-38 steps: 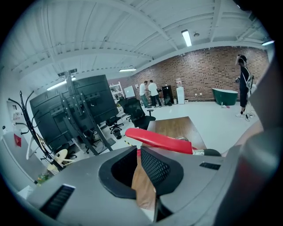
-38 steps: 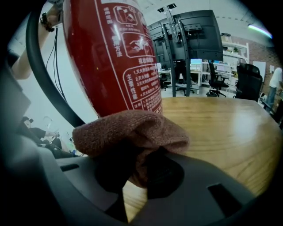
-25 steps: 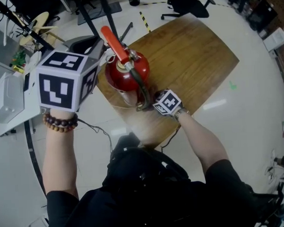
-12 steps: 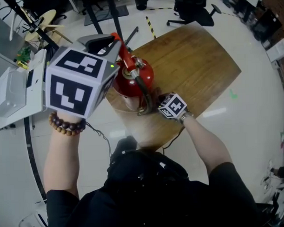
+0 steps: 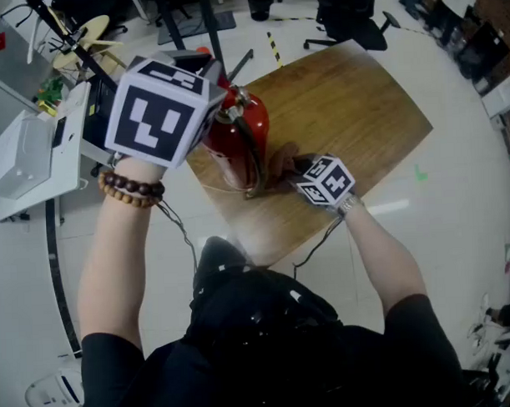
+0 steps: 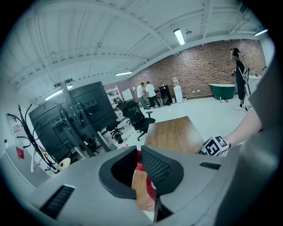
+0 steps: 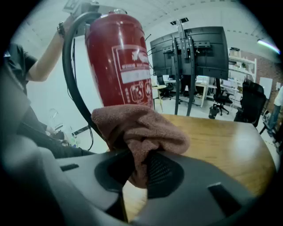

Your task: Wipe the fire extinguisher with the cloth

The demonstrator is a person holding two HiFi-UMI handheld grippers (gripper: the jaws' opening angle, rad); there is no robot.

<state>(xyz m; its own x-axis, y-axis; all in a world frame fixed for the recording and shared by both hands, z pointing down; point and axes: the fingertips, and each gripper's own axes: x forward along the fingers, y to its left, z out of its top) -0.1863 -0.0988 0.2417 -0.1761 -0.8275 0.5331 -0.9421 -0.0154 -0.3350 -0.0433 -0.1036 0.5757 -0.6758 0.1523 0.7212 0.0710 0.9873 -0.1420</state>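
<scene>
the wooden counter (image 5: pixel 360 95) carries the red fire extinguisher (image 5: pixel 236 141) upright near its edge, within reach of both arms. the left gripper (image 6: pixel 138 163) sits at its top, jaws just narrowed to a slit with red showing between them, apparently pinching the handle to steady the cylinder. the right gripper (image 7: pixel 138 174) is clamped on the bunched pink cloth (image 7: pixel 141 128), held at the lower body for wiping. since a second ago the right gripper has risen, and the left now covers the handle.
</scene>
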